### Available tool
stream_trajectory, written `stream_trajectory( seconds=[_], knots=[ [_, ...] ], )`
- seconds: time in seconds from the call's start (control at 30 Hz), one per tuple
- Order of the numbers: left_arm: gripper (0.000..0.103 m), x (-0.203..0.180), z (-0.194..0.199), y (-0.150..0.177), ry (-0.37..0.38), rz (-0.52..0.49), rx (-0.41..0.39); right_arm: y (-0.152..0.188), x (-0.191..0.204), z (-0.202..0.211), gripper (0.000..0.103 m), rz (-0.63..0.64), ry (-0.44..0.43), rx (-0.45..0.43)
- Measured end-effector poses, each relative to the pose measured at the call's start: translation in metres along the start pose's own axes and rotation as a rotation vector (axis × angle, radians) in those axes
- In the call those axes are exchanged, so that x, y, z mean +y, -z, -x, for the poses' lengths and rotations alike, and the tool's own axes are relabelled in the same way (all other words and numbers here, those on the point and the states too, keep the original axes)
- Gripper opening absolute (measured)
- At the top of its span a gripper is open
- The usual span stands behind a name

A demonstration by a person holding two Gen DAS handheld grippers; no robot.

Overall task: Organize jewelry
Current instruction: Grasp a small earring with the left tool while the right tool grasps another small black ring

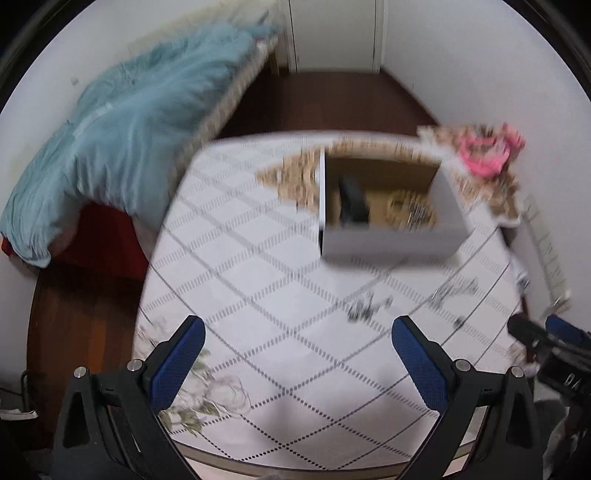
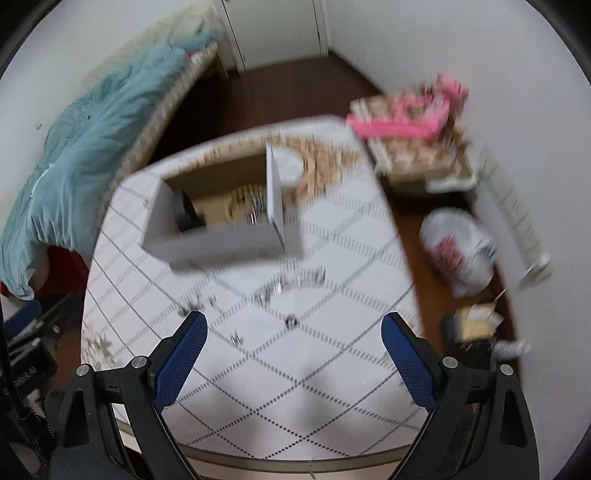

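A white open box (image 1: 391,240) stands on the patterned table (image 1: 258,288), with a dark object and some jewelry inside; it also shows in the right wrist view (image 2: 218,240). Loose silver jewelry pieces (image 1: 365,306) lie scattered on the cloth in front of the box, also seen in the right wrist view (image 2: 291,286), with a small ring (image 2: 291,320) closer. My left gripper (image 1: 297,332) is open and empty above the table. My right gripper (image 2: 293,328) is open and empty, over the scattered pieces. Both views are blurred.
A bed with a blue quilt (image 1: 118,147) lies to the left. A patterned box with pink items (image 2: 410,125) stands at the right. A white plastic bag (image 2: 458,251) lies on the dark wood floor. A white door (image 1: 332,33) is at the back.
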State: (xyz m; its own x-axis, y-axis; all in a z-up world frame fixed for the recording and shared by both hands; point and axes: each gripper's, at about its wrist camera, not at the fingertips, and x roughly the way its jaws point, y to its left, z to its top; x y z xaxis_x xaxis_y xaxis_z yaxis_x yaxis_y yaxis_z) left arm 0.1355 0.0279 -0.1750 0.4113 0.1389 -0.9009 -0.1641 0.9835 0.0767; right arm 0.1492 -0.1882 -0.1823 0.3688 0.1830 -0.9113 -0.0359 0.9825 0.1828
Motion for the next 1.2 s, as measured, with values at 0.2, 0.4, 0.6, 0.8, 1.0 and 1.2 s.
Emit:
stream_trajectory(
  seconds=[0.2,0.4,0.6,0.8,1.0,1.2],
  knots=[
    [0.103,-0.011,-0.049,0.018,-0.022,-0.017,0.093,0.018,-0.013,-0.063,0.063,-0.006,-0.009,0.051],
    [0.103,-0.011,-0.076,0.029,-0.027,-0.013,0.155,0.022,0.003,-0.092,0.047,0.070,0.015,0.032],
    [0.103,-0.017,-0.076,0.029,0.007,-0.018,0.142,0.027,0.019,-0.098,0.013,0.159,0.074,-0.031],
    [0.100,-0.057,-0.064,0.028,0.116,-0.071,0.112,0.029,-0.006,-0.084,0.013,0.083,0.065,-0.036],
    [0.069,-0.103,-0.072,0.034,0.192,-0.135,0.140,0.032,-0.042,-0.061,0.013,-0.001,0.092,-0.058],
    [0.022,-0.124,-0.078,0.035,0.180,-0.202,0.119,0.034,-0.056,-0.055,0.013,-0.023,0.107,-0.064]
  ],
)
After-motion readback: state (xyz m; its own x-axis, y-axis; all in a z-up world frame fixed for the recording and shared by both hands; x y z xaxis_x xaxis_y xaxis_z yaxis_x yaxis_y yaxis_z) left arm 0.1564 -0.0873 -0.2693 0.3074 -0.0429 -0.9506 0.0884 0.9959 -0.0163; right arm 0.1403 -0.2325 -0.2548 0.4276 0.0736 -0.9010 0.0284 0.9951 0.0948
